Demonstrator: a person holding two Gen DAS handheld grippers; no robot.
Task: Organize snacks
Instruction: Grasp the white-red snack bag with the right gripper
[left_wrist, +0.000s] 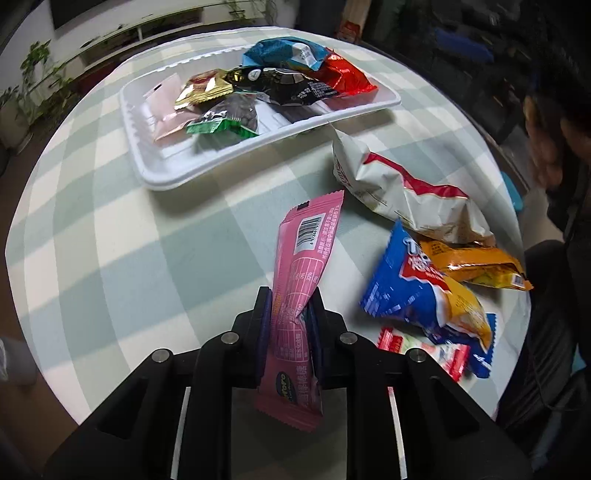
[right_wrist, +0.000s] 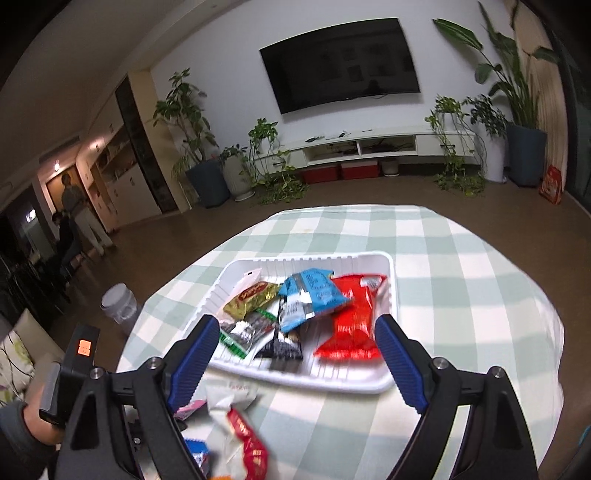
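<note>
My left gripper is shut on a long pink snack bar, which sticks out forward over the checked tablecloth. Ahead of it lies a white tray holding several snack packs: blue, red, black, gold, green and pale pink. Loose on the cloth to the right are a white-and-red bag, a blue-and-yellow bag, an orange pack and a red-and-white pack. My right gripper is open with nothing between its blue pads, just before the tray. The white-and-red bag lies below it.
The round table's edge curves close on the left and right. A person's hand is at the far right in the left wrist view. A white bin stands on the floor beside the table. Plants and a TV unit line the far wall.
</note>
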